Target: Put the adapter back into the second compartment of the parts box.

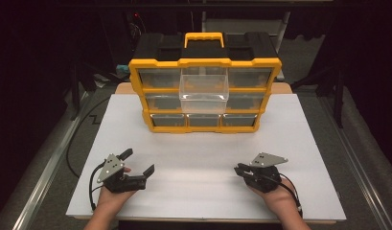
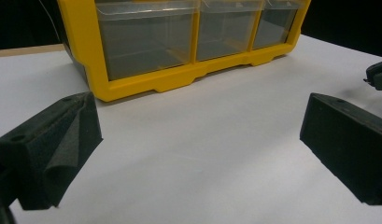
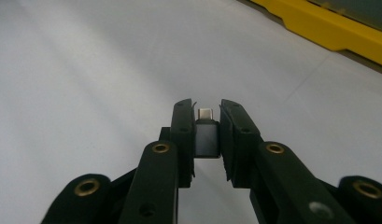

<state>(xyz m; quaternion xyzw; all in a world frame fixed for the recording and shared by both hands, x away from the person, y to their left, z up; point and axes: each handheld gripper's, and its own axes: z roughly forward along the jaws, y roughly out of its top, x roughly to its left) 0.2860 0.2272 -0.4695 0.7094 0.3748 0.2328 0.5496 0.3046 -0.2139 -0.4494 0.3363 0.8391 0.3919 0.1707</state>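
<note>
A yellow and black organizer box [image 1: 205,93] with clear drawers stands at the back of the white tabletop [image 1: 198,158]. Its upper middle drawer [image 1: 204,93] is pulled out toward me. My left gripper [image 1: 138,162] hovers near the front left, jaws wide open with nothing between them; its view shows the box's bottom row of drawers [image 2: 179,37]. My right gripper [image 1: 238,169] is at the front right, shut on a small dark grey USB adapter [image 3: 207,135] whose metal plug points forward out of the jaws.
The wooden table edge [image 1: 280,87] shows behind the white board. Metal rails [image 1: 50,163] run along both sides, with dark floor beyond. A black cable [image 1: 81,129] trails off to the left. The other gripper's tip [image 2: 379,74] appears at the right in the left gripper view.
</note>
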